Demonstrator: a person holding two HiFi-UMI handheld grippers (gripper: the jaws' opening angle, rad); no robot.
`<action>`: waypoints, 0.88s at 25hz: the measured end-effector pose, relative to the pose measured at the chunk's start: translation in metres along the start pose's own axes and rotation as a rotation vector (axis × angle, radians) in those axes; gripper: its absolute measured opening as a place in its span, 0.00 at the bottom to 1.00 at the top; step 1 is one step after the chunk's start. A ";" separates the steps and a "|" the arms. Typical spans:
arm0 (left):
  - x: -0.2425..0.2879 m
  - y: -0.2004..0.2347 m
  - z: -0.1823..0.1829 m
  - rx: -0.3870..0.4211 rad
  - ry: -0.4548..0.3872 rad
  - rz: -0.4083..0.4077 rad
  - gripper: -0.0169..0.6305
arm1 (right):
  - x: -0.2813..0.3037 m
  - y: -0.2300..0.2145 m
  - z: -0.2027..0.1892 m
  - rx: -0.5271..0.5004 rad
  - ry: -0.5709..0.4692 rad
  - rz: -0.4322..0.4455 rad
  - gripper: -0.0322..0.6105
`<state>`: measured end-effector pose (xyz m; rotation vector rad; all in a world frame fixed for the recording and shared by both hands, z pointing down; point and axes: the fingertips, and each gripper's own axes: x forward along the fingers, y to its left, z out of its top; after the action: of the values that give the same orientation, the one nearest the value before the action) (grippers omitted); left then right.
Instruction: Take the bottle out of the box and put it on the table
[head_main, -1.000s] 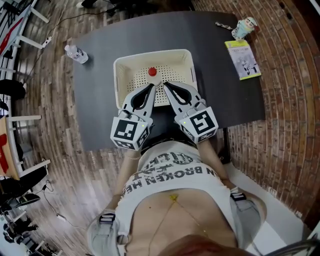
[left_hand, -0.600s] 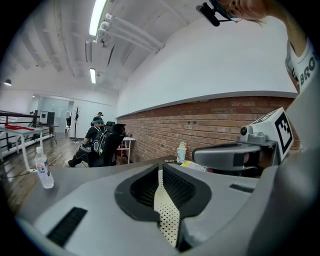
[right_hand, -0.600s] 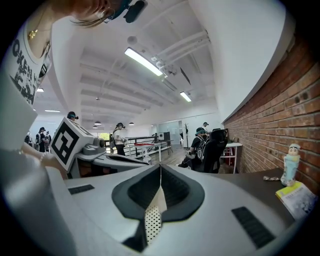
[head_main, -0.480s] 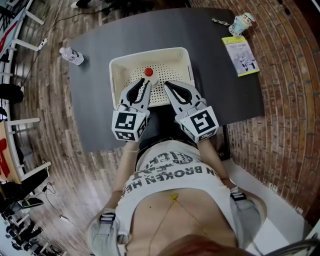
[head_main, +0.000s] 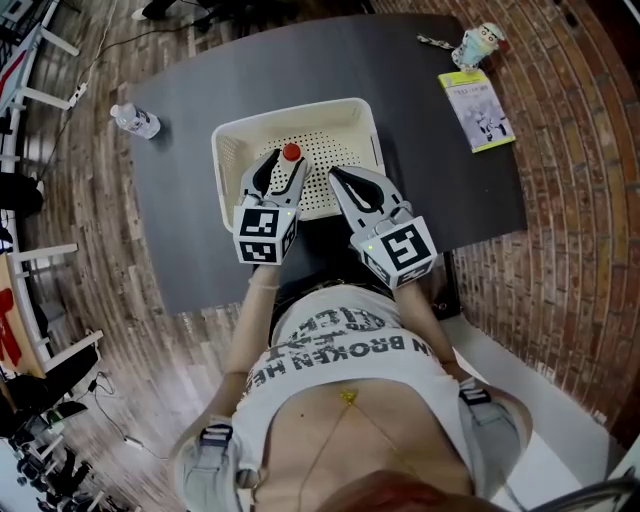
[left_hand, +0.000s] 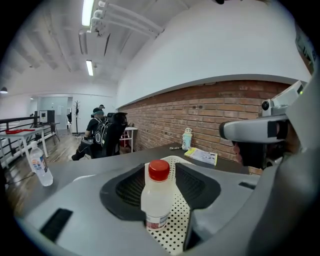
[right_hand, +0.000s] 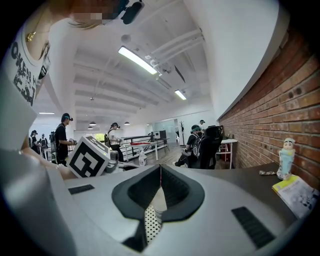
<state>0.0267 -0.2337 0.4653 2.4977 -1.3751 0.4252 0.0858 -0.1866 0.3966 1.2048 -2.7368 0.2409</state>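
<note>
A white bottle with a red cap (head_main: 291, 153) stands upright in the white perforated box (head_main: 300, 108) on the dark grey table (head_main: 430, 150). My left gripper (head_main: 288, 160) reaches over the box's near wall, and its jaws are opening. In the left gripper view the bottle (left_hand: 158, 200) stands between those jaws with a gap on each side, so the left gripper (left_hand: 160, 167) holds nothing. My right gripper (head_main: 334, 173) hovers just right of it over the box's near edge. The right gripper view shows the right gripper (right_hand: 160, 167) shut and empty.
A clear water bottle (head_main: 133, 120) lies near the table's far left corner. A yellow-green booklet (head_main: 476, 108) and a small figurine cup (head_main: 473, 45) sit at the far right. A brick wall runs along the right, and people sit at desks in the background.
My left gripper has moved forward and down into the box, and its jaws have gone from shut to wide open around the bottle. The right gripper has stayed put.
</note>
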 end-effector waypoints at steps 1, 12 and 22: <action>0.003 0.001 -0.001 0.003 0.006 -0.003 0.29 | 0.001 0.000 0.000 0.001 0.000 -0.002 0.06; 0.016 0.001 -0.004 0.035 0.013 -0.017 0.26 | 0.003 -0.003 -0.002 0.004 0.006 -0.010 0.06; 0.017 0.000 -0.006 0.038 -0.007 -0.008 0.26 | 0.004 0.001 -0.007 0.005 0.014 -0.003 0.06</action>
<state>0.0350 -0.2447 0.4776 2.5367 -1.3715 0.4451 0.0829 -0.1876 0.4037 1.2035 -2.7236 0.2546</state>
